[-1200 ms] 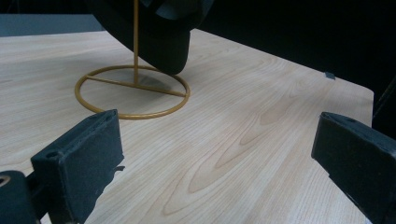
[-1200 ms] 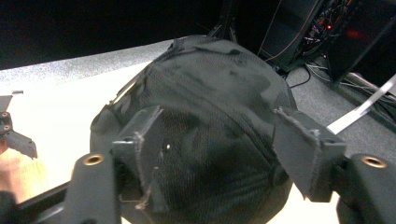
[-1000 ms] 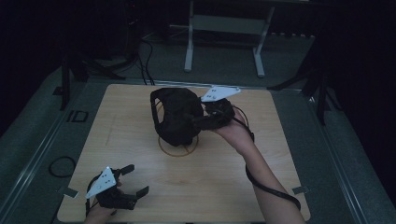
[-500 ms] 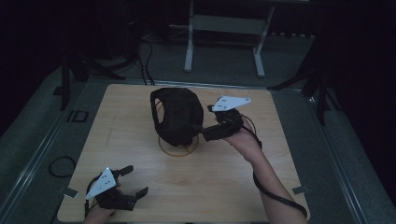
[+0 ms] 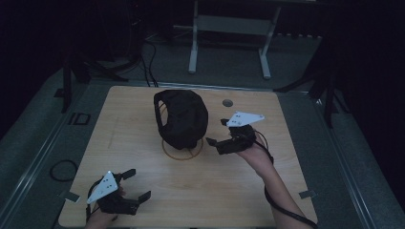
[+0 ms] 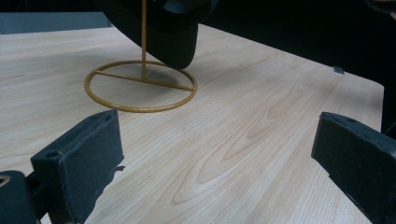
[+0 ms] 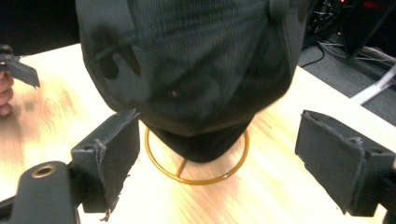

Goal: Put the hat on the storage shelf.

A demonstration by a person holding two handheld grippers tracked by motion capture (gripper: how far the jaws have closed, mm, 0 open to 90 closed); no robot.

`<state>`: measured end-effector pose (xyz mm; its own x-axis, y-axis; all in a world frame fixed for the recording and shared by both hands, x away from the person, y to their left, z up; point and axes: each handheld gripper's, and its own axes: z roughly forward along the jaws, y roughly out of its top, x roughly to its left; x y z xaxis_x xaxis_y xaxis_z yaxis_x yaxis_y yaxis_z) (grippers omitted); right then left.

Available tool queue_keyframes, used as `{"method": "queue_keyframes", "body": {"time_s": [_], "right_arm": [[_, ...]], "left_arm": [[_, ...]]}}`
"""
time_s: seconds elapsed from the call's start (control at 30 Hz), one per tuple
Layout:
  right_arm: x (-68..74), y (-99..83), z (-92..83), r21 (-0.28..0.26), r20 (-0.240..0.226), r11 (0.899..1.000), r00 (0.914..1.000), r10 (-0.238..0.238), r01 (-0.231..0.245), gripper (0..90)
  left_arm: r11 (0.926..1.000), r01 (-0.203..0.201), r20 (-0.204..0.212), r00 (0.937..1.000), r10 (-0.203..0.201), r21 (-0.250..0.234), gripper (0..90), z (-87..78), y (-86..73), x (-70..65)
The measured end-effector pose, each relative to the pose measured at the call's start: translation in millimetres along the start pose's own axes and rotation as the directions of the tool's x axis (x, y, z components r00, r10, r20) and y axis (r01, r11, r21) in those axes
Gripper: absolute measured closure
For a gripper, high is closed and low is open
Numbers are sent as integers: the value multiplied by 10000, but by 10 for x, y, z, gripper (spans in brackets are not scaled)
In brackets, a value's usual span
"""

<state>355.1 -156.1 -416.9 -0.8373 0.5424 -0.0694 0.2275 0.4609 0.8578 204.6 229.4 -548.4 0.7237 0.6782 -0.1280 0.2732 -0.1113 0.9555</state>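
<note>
On the middle of the surface the black cap already hangs on its gold wire stand. Both the right tongs just beside it and the left tongs near the front edge stand wide open, holding nothing, so I judge the hanging done.

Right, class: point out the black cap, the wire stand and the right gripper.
black cap [image 5: 184, 117], high view, crown.
wire stand [image 7: 156, 161], right gripper view, ring base.
right gripper [image 5: 216, 133], high view, between its open jaws.

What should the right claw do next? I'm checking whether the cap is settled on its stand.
Probably draw the right claw a little farther from the black cap: its jaws stand open and empty, and the cap hangs on the gold wire stand by itself. The left claw rests open near the table's front edge.
</note>
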Motion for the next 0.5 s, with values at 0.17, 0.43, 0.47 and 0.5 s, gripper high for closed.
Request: {"method": "queue_keyframes", "body": {"time_s": [0.17,0.43,0.47,0.5], "right_arm": [[-16,-160,-12,60,42,9997,9997,221,-221,138],[-18,-407,19,79,-74,9983,9983,580,-579,138],[-20,-438,27,116,-148,9983,9982,574,-573,138],[-17,-468,34,118,-82,9985,9985,540,-539,138]], "left_arm": [[10000,15,-43,10000,-15,2,24,-1,-1,4],[10000,26,-42,10000,-27,-30,24,-7,0,5],[10000,21,-36,10000,-21,-32,25,-9,-2,7],[10000,20,-41,10000,-20,-16,24,-8,-2,8]]}}
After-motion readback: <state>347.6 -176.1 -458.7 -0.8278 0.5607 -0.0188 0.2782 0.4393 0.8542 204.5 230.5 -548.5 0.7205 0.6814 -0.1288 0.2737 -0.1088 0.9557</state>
